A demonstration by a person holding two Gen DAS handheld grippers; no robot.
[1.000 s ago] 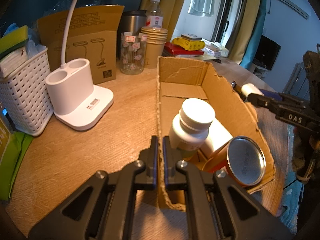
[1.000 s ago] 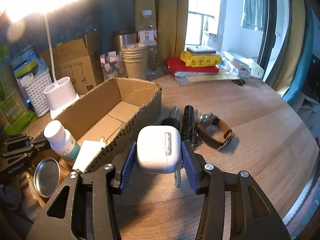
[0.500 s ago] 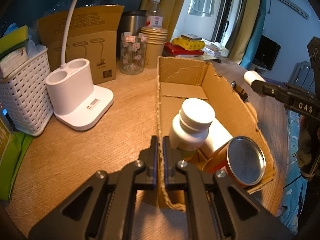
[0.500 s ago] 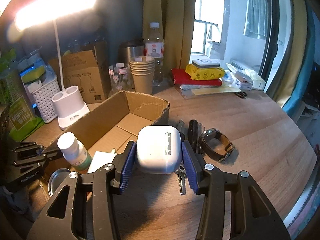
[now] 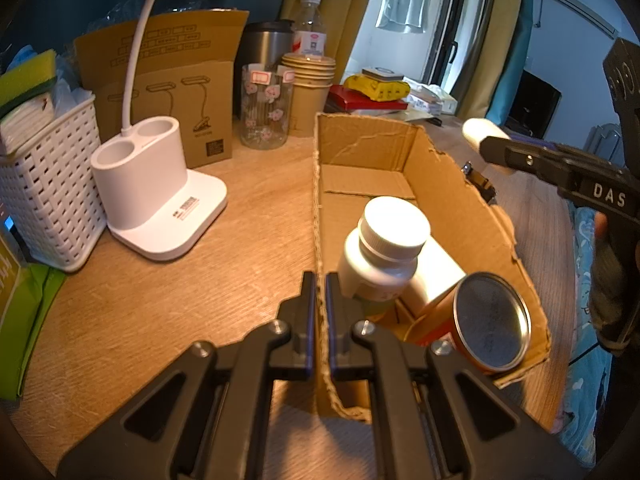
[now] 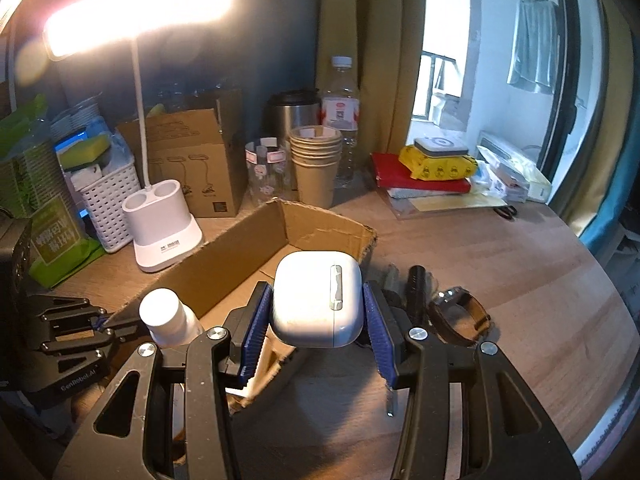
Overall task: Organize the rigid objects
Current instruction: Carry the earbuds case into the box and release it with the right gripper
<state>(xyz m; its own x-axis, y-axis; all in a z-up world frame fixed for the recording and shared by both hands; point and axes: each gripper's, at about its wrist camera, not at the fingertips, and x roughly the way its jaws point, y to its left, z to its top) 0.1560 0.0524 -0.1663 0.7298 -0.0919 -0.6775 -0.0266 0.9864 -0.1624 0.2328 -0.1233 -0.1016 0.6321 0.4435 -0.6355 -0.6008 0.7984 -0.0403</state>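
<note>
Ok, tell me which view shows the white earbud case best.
The right wrist view: the white earbud case sits centred and close, clamped between the right gripper fingers, hinge visible. The left wrist view shows only one rounded end of it, poking past the gripper beyond the cardboard box.

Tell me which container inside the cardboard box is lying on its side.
The orange can, its metal end facing the camera; the white-capped bottle beside it stands upright.
</note>
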